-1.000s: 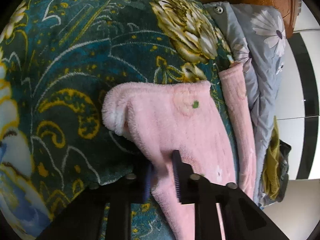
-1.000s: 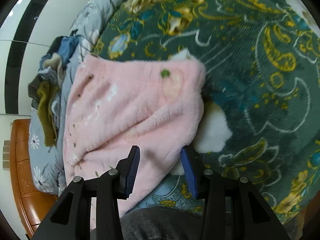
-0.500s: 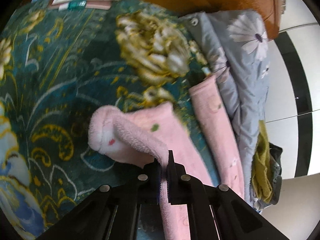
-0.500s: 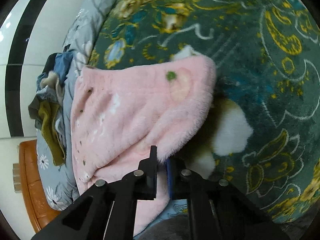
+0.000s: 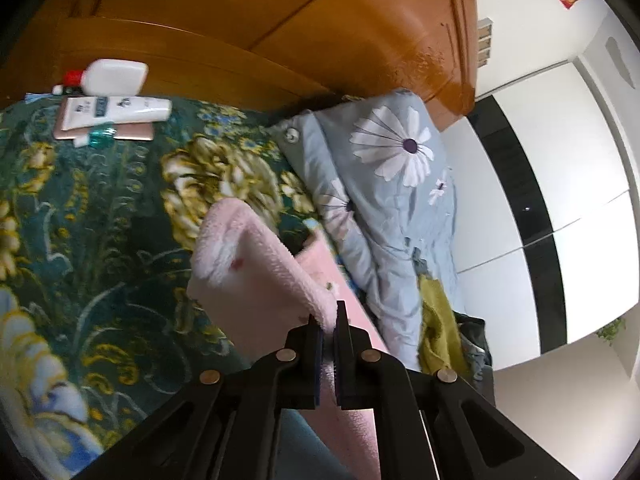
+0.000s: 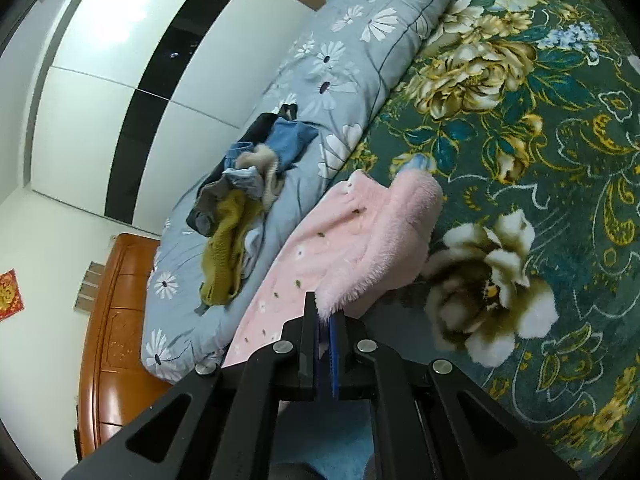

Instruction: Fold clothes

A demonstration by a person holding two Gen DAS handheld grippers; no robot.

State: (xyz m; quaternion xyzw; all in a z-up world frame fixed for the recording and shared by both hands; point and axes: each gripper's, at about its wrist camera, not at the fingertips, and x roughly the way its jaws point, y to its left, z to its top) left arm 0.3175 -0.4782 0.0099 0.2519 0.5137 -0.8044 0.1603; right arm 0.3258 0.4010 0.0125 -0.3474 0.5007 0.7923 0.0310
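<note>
A pink fleece garment [image 5: 256, 276] with small printed spots lies on a dark green floral bedspread [image 5: 92, 216]. My left gripper [image 5: 329, 320] is shut on the garment's near edge and holds that edge lifted off the bed. In the right wrist view the same pink garment [image 6: 360, 236] rises in a fold, and my right gripper [image 6: 325, 320] is shut on its lower edge. The rest of the garment trails down toward the grey quilt.
A grey daisy-print quilt [image 6: 336, 68] lies along the bed's side with a pile of clothes [image 6: 240, 196] on it, mustard and blue among them. A white bottle [image 5: 114, 77] and tubes [image 5: 116, 110] lie near the wooden headboard [image 5: 248, 20]. A black-and-white wardrobe [image 6: 132, 92] stands beyond.
Both grippers have closed on the pink garment's edge and lifted it up off the bedspread. The views have tilted up toward the headboard and wardrobe.
</note>
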